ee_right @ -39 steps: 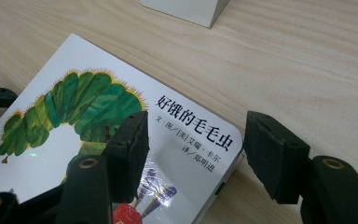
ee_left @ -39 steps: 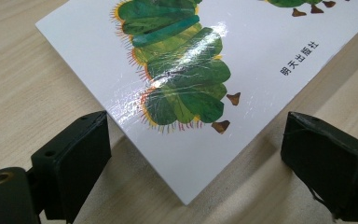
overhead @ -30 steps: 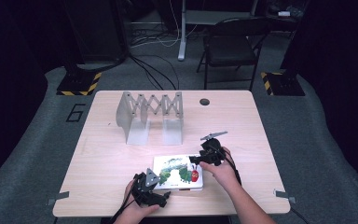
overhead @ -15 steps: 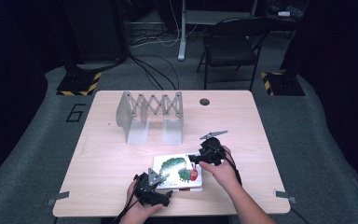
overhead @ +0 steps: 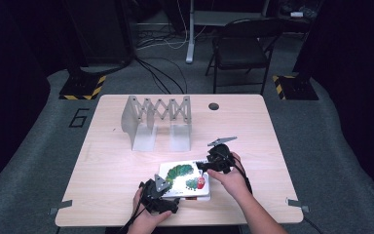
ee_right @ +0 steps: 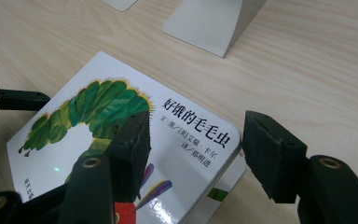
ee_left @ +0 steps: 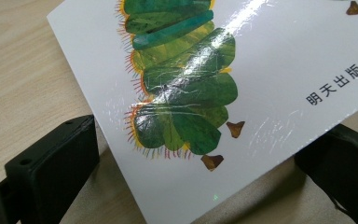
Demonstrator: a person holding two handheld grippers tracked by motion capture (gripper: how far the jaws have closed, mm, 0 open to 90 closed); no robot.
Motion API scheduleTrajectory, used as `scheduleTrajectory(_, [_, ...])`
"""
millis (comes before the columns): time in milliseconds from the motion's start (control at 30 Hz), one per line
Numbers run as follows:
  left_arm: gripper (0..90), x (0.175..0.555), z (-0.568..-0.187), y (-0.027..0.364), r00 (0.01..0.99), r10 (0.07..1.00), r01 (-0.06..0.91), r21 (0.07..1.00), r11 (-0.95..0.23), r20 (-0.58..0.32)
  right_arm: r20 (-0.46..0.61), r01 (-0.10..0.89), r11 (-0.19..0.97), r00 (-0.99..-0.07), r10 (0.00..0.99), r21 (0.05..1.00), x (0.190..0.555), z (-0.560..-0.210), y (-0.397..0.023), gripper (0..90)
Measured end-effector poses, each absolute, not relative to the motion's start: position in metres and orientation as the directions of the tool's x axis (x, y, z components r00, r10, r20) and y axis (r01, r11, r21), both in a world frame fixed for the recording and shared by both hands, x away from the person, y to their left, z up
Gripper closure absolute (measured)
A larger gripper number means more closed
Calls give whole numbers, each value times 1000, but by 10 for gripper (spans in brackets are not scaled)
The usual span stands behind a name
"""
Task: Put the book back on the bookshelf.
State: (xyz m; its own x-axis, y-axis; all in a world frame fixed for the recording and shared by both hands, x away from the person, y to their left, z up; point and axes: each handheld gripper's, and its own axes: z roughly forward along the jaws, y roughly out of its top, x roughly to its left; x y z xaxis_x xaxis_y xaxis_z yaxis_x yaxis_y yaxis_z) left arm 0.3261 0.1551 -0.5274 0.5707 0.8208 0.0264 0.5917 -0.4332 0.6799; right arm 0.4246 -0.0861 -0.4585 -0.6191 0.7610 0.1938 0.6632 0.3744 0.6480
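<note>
**Op A:** Nearest to me, my left gripper (overhead: pixel 168 194) sits at the near left corner of the book (overhead: pixel 185 178). In the left gripper view the cover (ee_left: pixel 242 84) passes between the two jaws, one on each side, with wood showing in the gaps. I read it as released, not pressing.

**Op B:** And the book itself?

**Op A:** Flat on the table (overhead: pixel 107 165), near edge, a little right of centre, caterpillar side up. My right gripper (overhead: pixel 205 165) is at its far right corner. In the right gripper view one pad rests over the cover (ee_right: pixel 186 140) and the other hangs off the edge above bare wood. The jaws have just been closing a little, with that corner between them, but the outer pad stands clear, so nothing is grasped yet.

**Op B:** How do you want to take it?

**Op A:** I judge the right side should lift first: tip the outer pad under the cover edge, then clench on the board, not the glossy top, which may slip. The left then squeezes the near corner to steady it.

**Op B:** Destination?

**Op A:** Probably the rack (overhead: pixel 158 119), farther off, left of centre. It stands well apart from the book.
</note>
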Motion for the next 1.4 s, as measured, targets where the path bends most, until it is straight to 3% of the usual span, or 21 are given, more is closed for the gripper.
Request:
scheduleTrajectory(300, [1,326,-527,155,575,817,583,681,-443,40,221,679,357,-609,762,642,425,-459,-87,422])
scheduleTrajectory(667, [33,321,-524,150,592,794,511,698,-502,138,229,673,355,-617,753,648,427,-462,-88,427])
scheduleTrajectory(1400, [57,317,-523,148,611,773,476,700,-532,173,246,688,347,-608,755,638,428,-464,-89,429])
